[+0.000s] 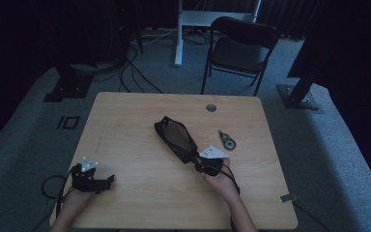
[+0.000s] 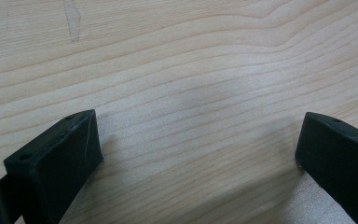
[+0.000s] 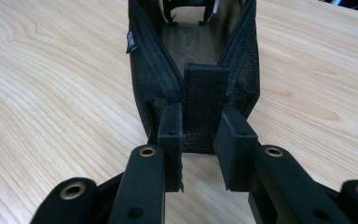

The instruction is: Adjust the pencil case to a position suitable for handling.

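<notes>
The right gripper [image 3: 198, 135] is clamped on the end tab of the open black mesh pouch [image 1: 175, 137] lying mid-table on the wooden table [image 1: 140, 203], while the left gripper [image 2: 198, 154] rests over bare wood well apart, jaws spread and empty.

left hand-held gripper [image 1: 107, 182] low, jaws wide apart, right hand-held gripper [image 3: 198, 140] jaws closed, clamping

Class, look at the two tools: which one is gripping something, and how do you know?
The right tool: its jaws pinch the black pouch's end tab. The left tool is open over bare table.
</notes>
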